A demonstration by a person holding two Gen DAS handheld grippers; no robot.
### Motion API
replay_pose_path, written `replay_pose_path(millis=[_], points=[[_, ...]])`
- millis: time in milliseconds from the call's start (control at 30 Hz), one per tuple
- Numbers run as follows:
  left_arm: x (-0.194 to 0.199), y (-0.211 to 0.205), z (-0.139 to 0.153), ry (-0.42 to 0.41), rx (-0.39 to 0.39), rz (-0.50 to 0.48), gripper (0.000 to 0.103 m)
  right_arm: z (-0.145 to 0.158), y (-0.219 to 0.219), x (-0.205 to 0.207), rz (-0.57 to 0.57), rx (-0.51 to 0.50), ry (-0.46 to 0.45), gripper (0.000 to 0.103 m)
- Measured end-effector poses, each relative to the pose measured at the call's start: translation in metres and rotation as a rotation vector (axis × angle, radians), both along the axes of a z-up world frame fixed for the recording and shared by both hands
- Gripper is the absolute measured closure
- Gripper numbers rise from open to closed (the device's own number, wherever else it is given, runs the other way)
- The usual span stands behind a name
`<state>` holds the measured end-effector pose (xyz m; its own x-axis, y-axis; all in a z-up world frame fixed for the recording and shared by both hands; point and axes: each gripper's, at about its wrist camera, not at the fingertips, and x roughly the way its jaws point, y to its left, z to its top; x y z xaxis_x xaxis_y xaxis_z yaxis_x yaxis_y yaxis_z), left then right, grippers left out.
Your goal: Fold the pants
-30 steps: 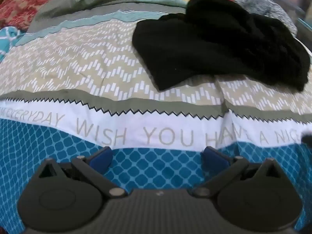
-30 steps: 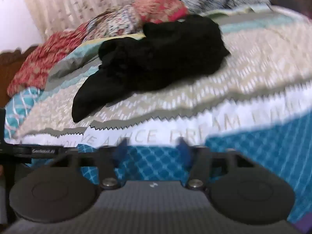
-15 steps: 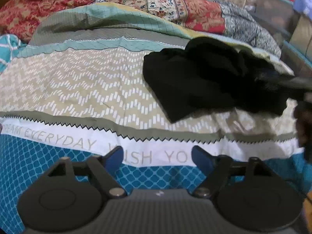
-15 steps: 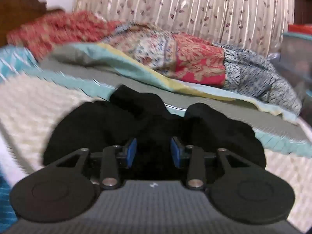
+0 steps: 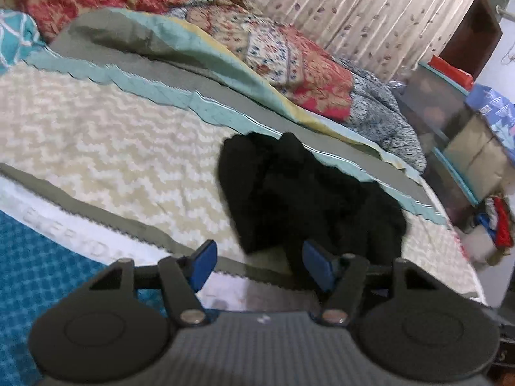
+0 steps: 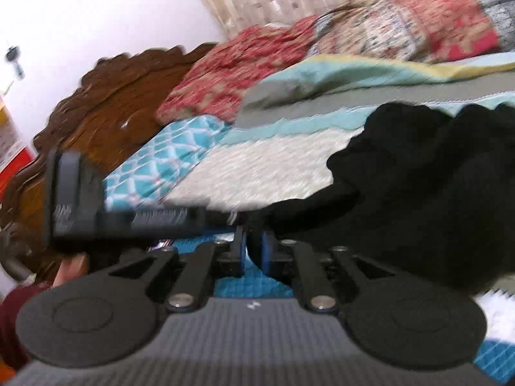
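Note:
Black pants [image 5: 299,193] lie crumpled on the patterned bedspread [image 5: 106,148]. My left gripper [image 5: 260,267] is open, its blue pads just short of the near edge of the pants. In the right wrist view the pants [image 6: 428,186] fill the right side, and my right gripper [image 6: 254,251] is shut on a pulled-out edge of the black fabric. The left gripper's body [image 6: 96,206] shows as a blurred dark bar to the left of it.
A red floral quilt [image 5: 289,54] is bunched along the far side of the bed. A carved wooden headboard [image 6: 106,96] stands at the left. Shelves and boxes [image 5: 466,122] stand beyond the bed's right edge, in front of a curtain [image 5: 354,3].
My right gripper has closed on the edge of the pants and pulled it toward me. My left gripper has moved in close to the pants, still open.

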<state>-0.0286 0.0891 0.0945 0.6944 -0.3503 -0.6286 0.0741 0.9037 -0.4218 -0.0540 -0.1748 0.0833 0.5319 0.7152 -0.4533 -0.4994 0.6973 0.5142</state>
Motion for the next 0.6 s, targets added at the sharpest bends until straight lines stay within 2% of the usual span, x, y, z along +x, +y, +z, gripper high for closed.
replay_pose_path(millis=[67,133,233,333,367,433,500,533,567,600], points=[[-0.002,0.003,0.001,-0.004,0.008,-0.002,0.043,0.0,-0.019,-0.007,-0.055,0.042,0.001,0.061],[-0.003,0.004,0.0,-0.004,0.002,-0.012,0.043,0.005,-0.049,-0.006,-0.183,0.058,-0.039,0.059],[-0.005,0.0,-0.006,0.006,-0.015,-0.045,0.043,0.0,-0.084,0.001,-0.424,0.009,-0.064,0.054],[-0.007,-0.013,-0.01,0.012,-0.018,-0.107,0.043,-0.015,-0.117,0.013,-0.643,-0.047,-0.027,0.047],[-0.008,-0.018,-0.011,0.011,-0.014,-0.132,0.042,-0.02,-0.123,0.017,-0.691,-0.047,-0.01,0.041],[-0.012,-0.031,-0.012,0.009,-0.004,-0.184,0.039,-0.033,-0.134,0.025,-0.748,-0.028,0.039,0.036],[-0.015,-0.04,-0.012,0.006,0.004,-0.214,0.038,-0.043,-0.128,0.041,-0.7,-0.023,0.104,0.041],[-0.015,-0.042,-0.01,0.002,0.002,-0.223,0.036,-0.046,-0.122,0.044,-0.642,-0.024,0.136,0.066],[-0.017,-0.042,-0.009,-0.005,-0.001,-0.225,0.033,-0.049,-0.112,0.045,-0.591,-0.037,0.163,0.078],[-0.017,-0.041,-0.007,-0.013,-0.005,-0.221,0.03,-0.049,-0.101,0.041,-0.53,-0.031,0.168,0.08]])
